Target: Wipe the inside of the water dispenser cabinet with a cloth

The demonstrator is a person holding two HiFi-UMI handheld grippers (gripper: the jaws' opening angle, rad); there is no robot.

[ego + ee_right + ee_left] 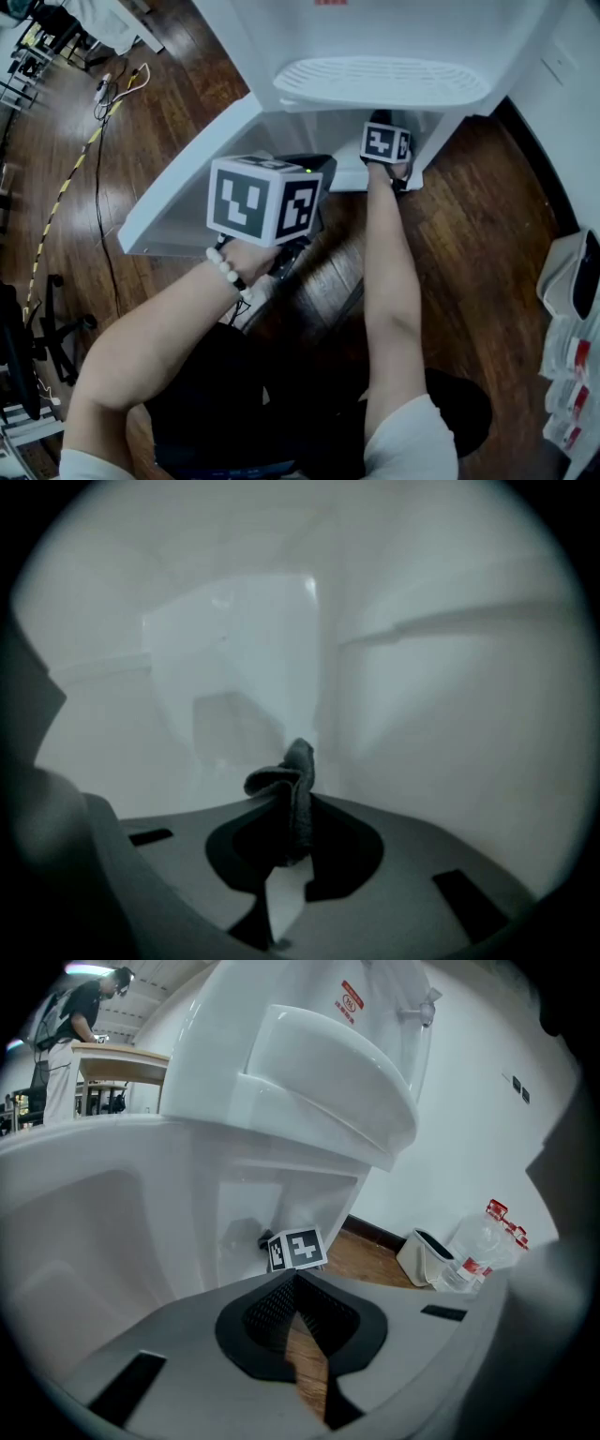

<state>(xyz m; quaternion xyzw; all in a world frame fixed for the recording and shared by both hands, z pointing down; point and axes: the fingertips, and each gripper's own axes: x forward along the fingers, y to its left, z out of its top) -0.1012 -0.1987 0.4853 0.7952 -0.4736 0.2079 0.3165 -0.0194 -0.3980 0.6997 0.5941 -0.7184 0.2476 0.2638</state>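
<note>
Held near, over the brown wooden floor (469,244): left gripper (295,1286), jaws together on nothing. Reached farther in, inside the open white plastic water dispenser cabinet (319,127): right gripper (292,841), clamped on a crumpled dark grey cloth (286,778) standing up from its jaws near the pale back wall. Stood open at the left: white cabinet door (187,187).

1. The water dispenser (375,37) is looking like smooth white plastic and giving off a soft gloss.
2. The floor (469,234) is showing dark wood planks, and they're shining quite a bit.
3. The cloth (292,789) is coming across as dark, soft, fuzzy fabric, totally matt.
4. The left gripper (296,1288) is looking like matt grey plastic, with black ribbed pads (267,1314).
5. The bracelet (227,272) beads are gleaming pearly white.
</note>
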